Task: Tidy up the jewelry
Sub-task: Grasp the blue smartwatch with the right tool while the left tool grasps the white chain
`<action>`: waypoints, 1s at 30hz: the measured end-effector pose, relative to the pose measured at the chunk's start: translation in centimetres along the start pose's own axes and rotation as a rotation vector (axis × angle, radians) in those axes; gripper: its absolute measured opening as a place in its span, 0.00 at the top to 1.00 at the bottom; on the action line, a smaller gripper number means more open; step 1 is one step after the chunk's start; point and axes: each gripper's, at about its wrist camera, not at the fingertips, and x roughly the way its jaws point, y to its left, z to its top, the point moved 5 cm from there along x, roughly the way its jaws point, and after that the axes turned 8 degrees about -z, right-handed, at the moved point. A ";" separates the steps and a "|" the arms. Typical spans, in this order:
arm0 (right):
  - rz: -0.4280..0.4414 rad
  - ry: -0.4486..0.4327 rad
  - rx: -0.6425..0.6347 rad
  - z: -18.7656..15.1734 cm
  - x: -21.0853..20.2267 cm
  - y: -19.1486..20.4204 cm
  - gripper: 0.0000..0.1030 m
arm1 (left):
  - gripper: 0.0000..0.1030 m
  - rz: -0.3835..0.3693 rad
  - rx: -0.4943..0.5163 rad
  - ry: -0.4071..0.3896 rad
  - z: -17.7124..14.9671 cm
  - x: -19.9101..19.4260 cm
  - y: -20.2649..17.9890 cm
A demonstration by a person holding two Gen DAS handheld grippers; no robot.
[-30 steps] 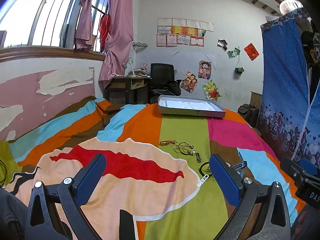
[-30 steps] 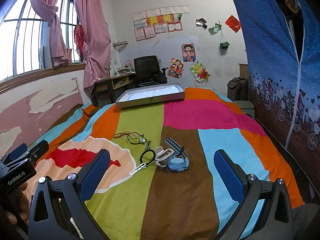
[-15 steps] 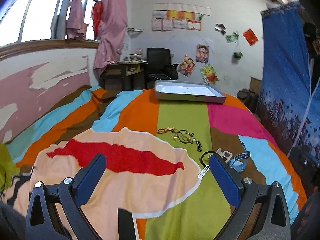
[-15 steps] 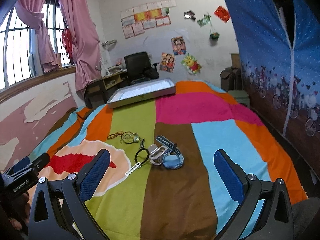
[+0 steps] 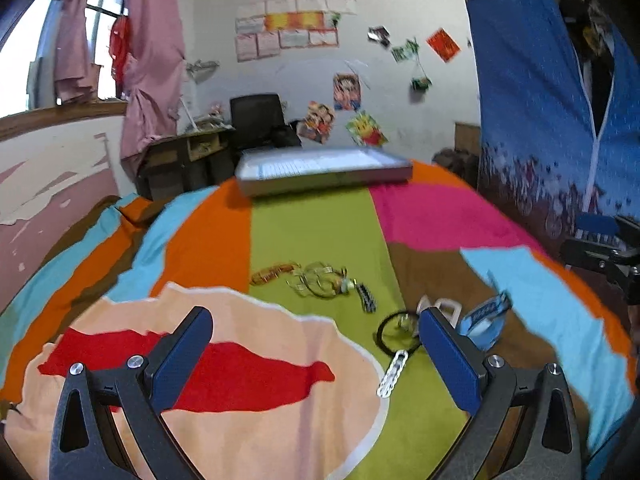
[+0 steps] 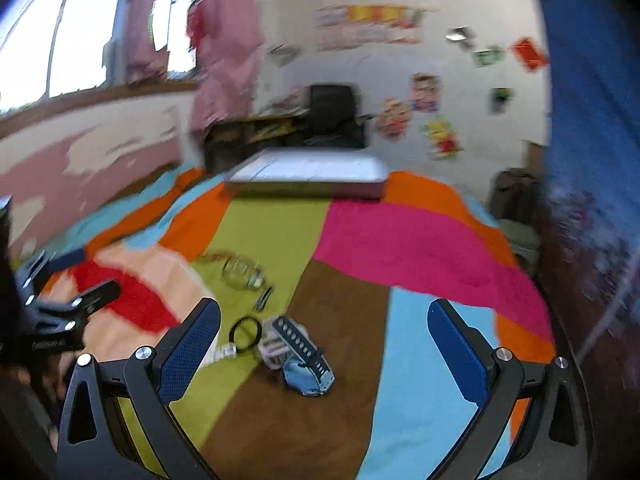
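Observation:
Jewelry lies on a colourful bedspread (image 5: 320, 220): an orange-red bracelet (image 5: 274, 271), a tangle of thin necklaces (image 5: 320, 280), a small dark beaded piece (image 5: 368, 303), a black cord ring (image 5: 396, 334) with a white chain (image 5: 391, 373), and a blue watch (image 5: 486, 320). The watch (image 6: 306, 364) and black ring (image 6: 245, 331) show in the right wrist view. A grey tray (image 5: 324, 170) sits at the far end. My left gripper (image 5: 316, 354) is open and empty, just short of the pile. My right gripper (image 6: 324, 352) is open and empty above the watch.
A desk (image 5: 184, 156) and black chair (image 5: 258, 120) stand beyond the bed. A blue fabric wardrobe (image 5: 552, 100) is on the right. The pink wall (image 5: 48, 184) and window run along the left. The other gripper shows at the left edge of the right wrist view (image 6: 60, 312).
Both grippers have moved forward and lower toward the jewelry pile, which now looks larger. Both views are blurred by motion. Both jaws have stayed open.

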 end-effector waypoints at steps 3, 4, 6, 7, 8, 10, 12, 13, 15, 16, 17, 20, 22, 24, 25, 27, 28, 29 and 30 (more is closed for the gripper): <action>0.044 0.048 -0.035 -1.4 2.6 -0.1 0.01 | 0.00 -0.021 0.016 0.057 -1.5 1.7 -0.4; 0.060 0.078 -0.035 -2.2 3.7 -0.1 0.01 | 0.00 -0.036 0.020 0.072 -1.9 2.2 -0.7; 0.094 0.139 -0.023 -3.5 5.6 0.1 0.01 | 0.00 -0.057 0.026 0.098 -2.5 3.1 -1.1; 0.112 0.153 -0.023 -4.2 6.1 0.5 0.01 | 0.00 -0.070 0.030 0.108 -2.8 3.4 -1.4; 0.125 0.158 -0.034 -4.6 6.4 0.9 0.01 | 0.00 -0.087 0.034 0.115 -3.0 3.9 -1.7; 0.142 0.148 -0.082 -4.9 7.0 2.0 0.01 | 0.02 -0.117 0.046 0.130 -3.4 4.8 -2.2; 0.155 0.155 -0.094 -5.3 7.8 2.7 0.01 | 0.09 -0.139 0.057 0.137 -3.6 5.6 -2.6; 0.159 0.171 -0.088 -5.6 8.2 2.8 0.01 | 0.10 -0.149 0.059 0.137 -3.7 5.8 -2.7; 0.159 0.196 -0.078 -6.0 9.0 2.8 0.01 | 0.15 -0.166 0.068 0.140 -3.9 6.3 -3.1; 0.157 0.206 -0.077 -6.1 9.2 2.7 0.01 | 0.16 -0.176 0.072 0.141 -4.0 6.5 -3.3; 0.153 0.217 -0.075 -6.3 9.6 2.6 0.01 | 0.21 -0.183 0.074 0.144 -4.1 6.8 -3.4; 0.163 0.243 -0.058 -6.6 10.4 2.5 0.02 | 0.37 -0.221 0.069 0.181 -4.6 7.9 -3.4; 0.166 0.262 -0.059 -6.9 11.2 2.6 0.07 | 0.45 -0.243 0.052 0.210 -4.8 8.6 -3.3; 0.173 0.289 -0.062 -7.3 12.0 2.9 0.16 | 0.49 -0.261 0.033 0.238 -5.2 9.3 -3.0; 0.178 0.305 -0.060 -7.5 12.3 3.0 0.22 | 0.52 -0.269 0.026 0.252 -5.4 9.6 -2.9; 0.193 0.339 -0.052 -8.0 12.8 3.2 0.27 | 0.60 -0.295 0.014 0.286 -5.9 10.1 -2.9; 0.196 0.353 -0.049 -8.2 12.9 3.1 0.30 | 0.61 -0.310 0.010 0.302 -6.2 10.3 -3.0; 0.202 0.365 -0.047 -8.4 13.1 3.2 0.34 | 0.62 -0.323 0.007 0.311 -6.4 10.4 -3.0; 0.212 0.380 -0.043 -8.7 13.3 3.3 0.36 | 0.63 -0.329 0.007 0.316 -6.5 10.4 -3.0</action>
